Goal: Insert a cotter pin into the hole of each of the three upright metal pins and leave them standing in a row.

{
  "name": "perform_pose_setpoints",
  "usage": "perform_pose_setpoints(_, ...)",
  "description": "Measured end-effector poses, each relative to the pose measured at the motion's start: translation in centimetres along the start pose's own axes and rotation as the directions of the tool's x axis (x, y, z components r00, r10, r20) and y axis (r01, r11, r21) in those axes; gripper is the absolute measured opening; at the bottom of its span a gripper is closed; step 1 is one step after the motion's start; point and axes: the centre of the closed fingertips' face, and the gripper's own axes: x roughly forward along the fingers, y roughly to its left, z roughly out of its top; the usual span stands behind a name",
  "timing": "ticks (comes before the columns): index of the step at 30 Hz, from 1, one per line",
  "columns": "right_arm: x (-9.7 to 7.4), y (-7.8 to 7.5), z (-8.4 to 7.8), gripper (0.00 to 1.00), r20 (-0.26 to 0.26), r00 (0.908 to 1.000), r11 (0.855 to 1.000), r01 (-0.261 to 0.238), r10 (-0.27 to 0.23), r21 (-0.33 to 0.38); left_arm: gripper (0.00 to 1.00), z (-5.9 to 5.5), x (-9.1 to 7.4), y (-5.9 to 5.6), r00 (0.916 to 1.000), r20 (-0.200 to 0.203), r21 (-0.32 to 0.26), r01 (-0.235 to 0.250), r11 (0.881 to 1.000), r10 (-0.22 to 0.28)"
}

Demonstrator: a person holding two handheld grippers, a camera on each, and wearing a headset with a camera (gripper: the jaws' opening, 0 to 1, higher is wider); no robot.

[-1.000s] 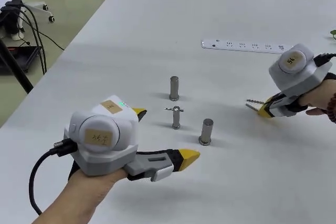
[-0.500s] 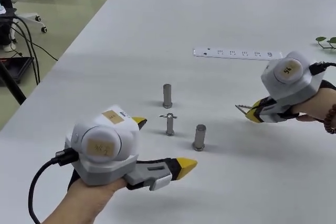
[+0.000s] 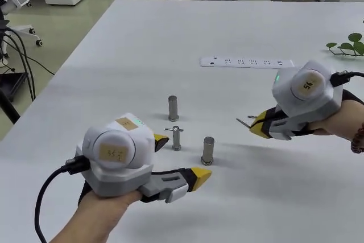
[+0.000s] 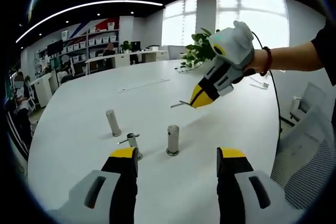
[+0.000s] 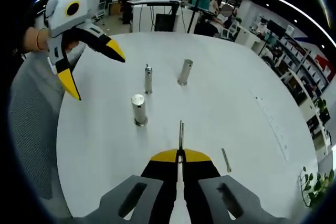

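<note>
Roughly mid-table, three short metal pins stand upright in a loose diagonal row on the matte white table (image 3: 142, 55): far pin (image 3: 173, 108), middle pin (image 3: 176, 139), near pin (image 3: 208, 150). All are dull grey cylinders, flat on top and slightly flared at the foot. The middle pin carries a thin wire crosspiece (image 3: 172, 130) through its upper end. The other two tops look bare, their holes too small to make out. Left gripper (image 3: 183, 157): rounded white housing, grey arms, yellow tips. It is held low in a hand on the near side of the row, jaws spread wide with nothing between them. In its own view the jaws frame the middle and near pins. A black cable (image 3: 42, 197) trails from its rear and runs off the lower edge. Right gripper (image 3: 257, 124) hovers above the table to the right of the row, clear of it, tilted down and pointing toward the pins. Its jaws are pressed together on a cotter pin (image 3: 244, 122), a slim straight wire jutting out past the yellow tips. How much of the wire sits inside the jaws is hidden. A thin grey sliver (image 5: 225, 160) lies flat on the table beside the right gripper, too small to identify. A white power strip (image 3: 246, 62) lies farther back. Green plant leaves (image 3: 344, 45) are cut off at the right edge.
</note>
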Motion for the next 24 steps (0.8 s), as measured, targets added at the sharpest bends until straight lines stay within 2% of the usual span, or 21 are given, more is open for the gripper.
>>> perform_pose_setpoints(6, -0.8, 1.8, 1.0, 0.0, 0.03, 0.9994, 0.998, -0.016, 0.018, -0.055, 0.48, 0.4, 0.2, -0.7, 0.9993, -0.006, -0.028, 0.036, 0.999, -0.036)
perform_pose_setpoints(10, -1.2, 2.9, 1.8, 0.0, 0.068, 0.9971, 0.996, -0.03, 0.036, -0.089, 0.42, 0.8, 0.3, -1.2, 0.9982, -0.001, -0.05, 0.059, 0.997, -0.06)
perform_pose_setpoints(11, -1.0, 2.6, 1.7, 0.0, 0.068, 0.9969, 0.995, -0.032, 0.039, -0.094, 0.41, 0.8, 0.3, -1.3, 0.9979, -0.002, -0.055, 0.064, 0.996, -0.064)
perform_pose_setpoints(16, -1.1, 3.8, 1.8, 0.0, 0.063, 0.9969, 0.988, -0.038, 0.048, -0.153, 0.36, 0.9, 0.4, -2.0, 0.9947, -0.003, -0.101, 0.102, 0.99, -0.103)
perform_pose_setpoints(18, -1.1, 4.3, 1.9, 0.0, 0.066, 0.9964, 0.978, -0.038, 0.053, -0.205, 0.34, 0.8, 0.4, -2.1, 0.9936, -0.006, -0.107, 0.112, 0.988, -0.113)
perform_pose_setpoints(24, -0.9, 5.9, 1.9, 0.0, 0.074, 0.9931, 0.967, -0.071, 0.092, -0.245, 0.3, 0.3, 0.7, -2.7, 0.9879, -0.032, -0.156, 0.145, 0.977, -0.152)
